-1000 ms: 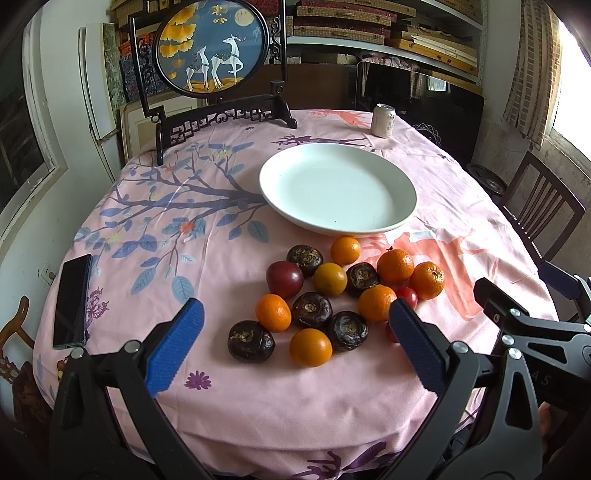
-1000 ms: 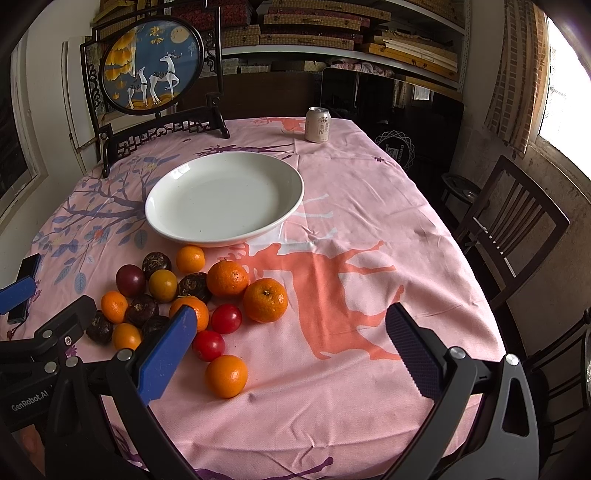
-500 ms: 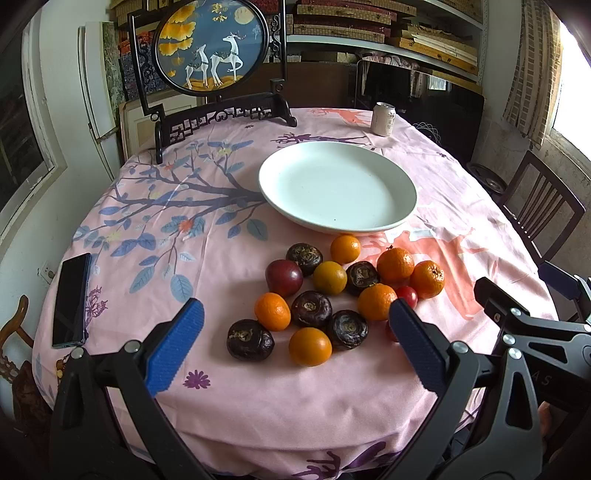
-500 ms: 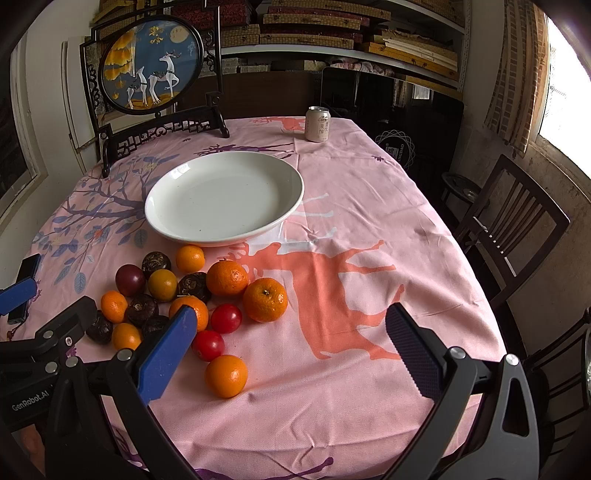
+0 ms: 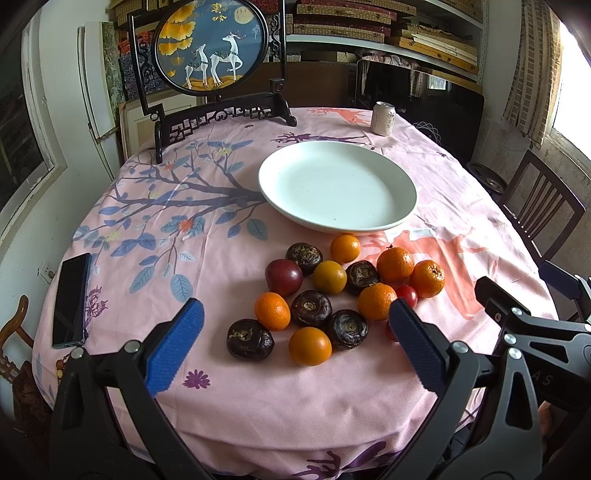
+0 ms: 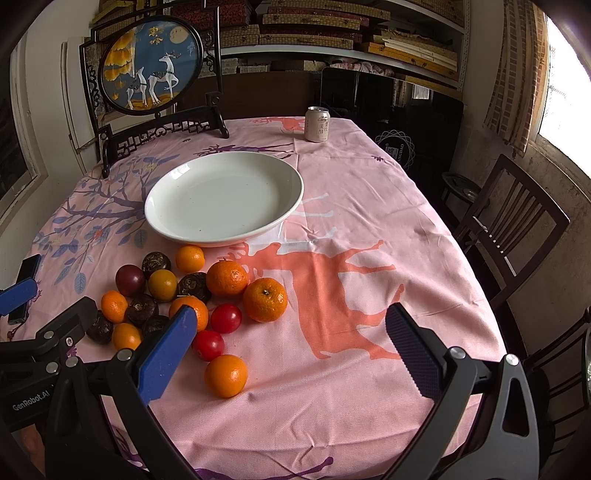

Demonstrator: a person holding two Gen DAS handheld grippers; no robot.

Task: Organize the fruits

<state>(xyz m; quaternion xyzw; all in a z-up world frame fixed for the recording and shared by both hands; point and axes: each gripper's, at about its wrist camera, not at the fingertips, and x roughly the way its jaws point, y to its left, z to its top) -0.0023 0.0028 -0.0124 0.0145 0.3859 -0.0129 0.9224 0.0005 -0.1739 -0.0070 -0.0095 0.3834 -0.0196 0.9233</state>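
tablecloth (image 6: 369, 229) pink under white plate (image 6: 291, 192), shelves (image 6: 332, 33) behind.

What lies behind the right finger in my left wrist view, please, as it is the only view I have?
Observer: A second tomato lies there, just nearer than the first tomato.
Operator: Thank you. Is any fruit nearer to us than that?
Observer: Yes, one orange sits apart from the pile, nearest of all.
Operator: And is anything held on the right side?
Observer: No, the right gripper is open and holds nothing.
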